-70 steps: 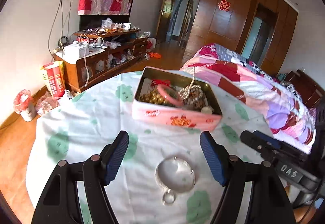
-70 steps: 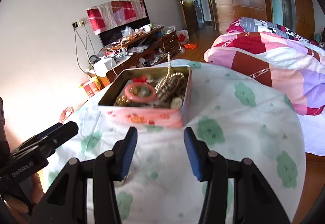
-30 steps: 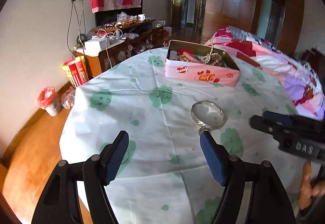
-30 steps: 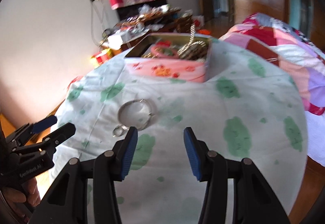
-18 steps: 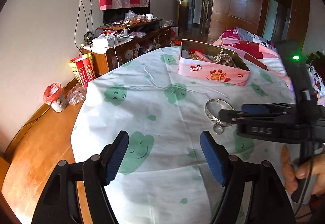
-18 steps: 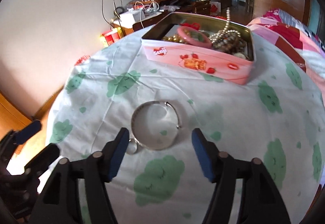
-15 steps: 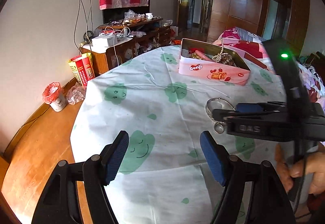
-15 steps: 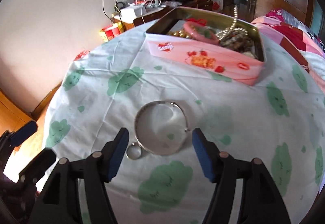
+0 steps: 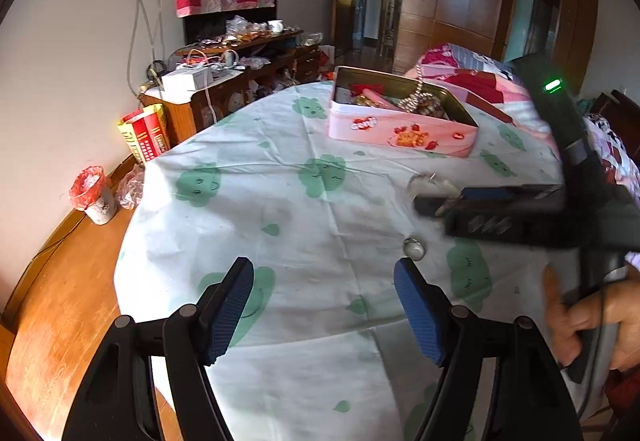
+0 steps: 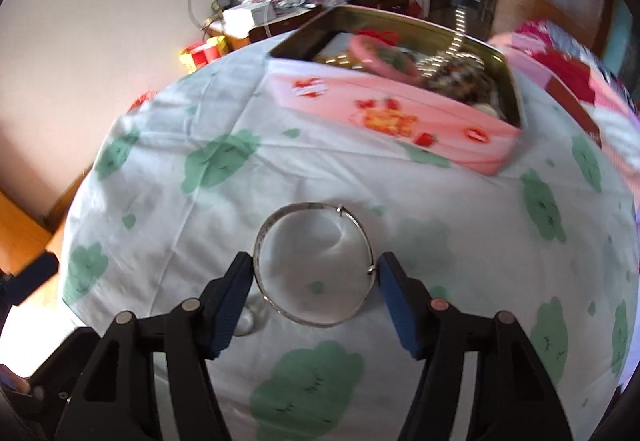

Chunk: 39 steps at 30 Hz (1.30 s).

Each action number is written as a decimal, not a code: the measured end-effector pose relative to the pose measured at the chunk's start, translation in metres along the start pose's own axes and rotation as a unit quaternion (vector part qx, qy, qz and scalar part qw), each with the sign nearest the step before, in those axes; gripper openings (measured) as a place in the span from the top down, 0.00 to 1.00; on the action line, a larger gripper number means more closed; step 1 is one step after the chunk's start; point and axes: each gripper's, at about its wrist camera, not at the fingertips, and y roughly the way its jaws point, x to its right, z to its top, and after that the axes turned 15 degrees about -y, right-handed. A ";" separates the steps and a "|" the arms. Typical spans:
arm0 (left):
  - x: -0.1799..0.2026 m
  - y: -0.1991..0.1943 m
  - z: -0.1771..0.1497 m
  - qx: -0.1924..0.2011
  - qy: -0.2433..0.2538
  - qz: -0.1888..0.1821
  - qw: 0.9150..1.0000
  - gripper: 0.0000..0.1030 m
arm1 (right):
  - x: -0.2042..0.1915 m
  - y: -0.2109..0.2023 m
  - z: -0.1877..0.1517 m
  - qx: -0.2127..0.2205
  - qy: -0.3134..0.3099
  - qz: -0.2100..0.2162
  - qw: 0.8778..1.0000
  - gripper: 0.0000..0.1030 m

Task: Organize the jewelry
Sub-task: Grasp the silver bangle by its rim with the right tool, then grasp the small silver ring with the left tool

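A silver bangle lies flat on the green-patterned tablecloth. My right gripper is open, its blue fingertips on either side of the bangle's near half. A small silver ring lies near the bangle; in the right wrist view the ring is partly behind the left finger. A pink tin full of beads and bracelets stands at the far side; the tin is open. My left gripper is open and empty over the near table edge. The right gripper crosses the left wrist view and hides most of the bangle.
A wooden cabinet cluttered with items stands along the wall at left, with a red bin and a red-yellow box on the floor. A bed with a quilt lies beyond the table.
My right gripper has moved forward and down so its fingertips now flank the bangle. The left gripper stayed back at the near table edge.
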 end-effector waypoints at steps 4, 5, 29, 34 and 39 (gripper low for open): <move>0.019 0.012 0.003 -0.011 0.009 -0.034 0.999 0.29 | 0.025 -0.030 -0.011 0.036 0.053 -0.008 0.998 0.35; 0.024 0.016 0.004 -0.015 0.011 -0.044 0.999 0.29 | 0.030 -0.037 -0.015 0.042 0.060 -0.015 0.997 0.35; 0.028 0.052 0.002 -0.066 -0.039 -0.079 0.994 1.00 | 0.034 -0.083 -0.037 0.088 0.062 -0.056 0.993 0.35; 0.027 0.036 0.004 -0.040 -0.039 -0.091 0.994 1.00 | 0.032 -0.093 -0.035 0.104 0.060 -0.067 0.990 0.35; 0.028 0.043 0.008 -0.074 -0.045 -0.098 0.991 0.95 | 0.032 -0.093 -0.036 0.102 0.066 -0.064 0.991 0.35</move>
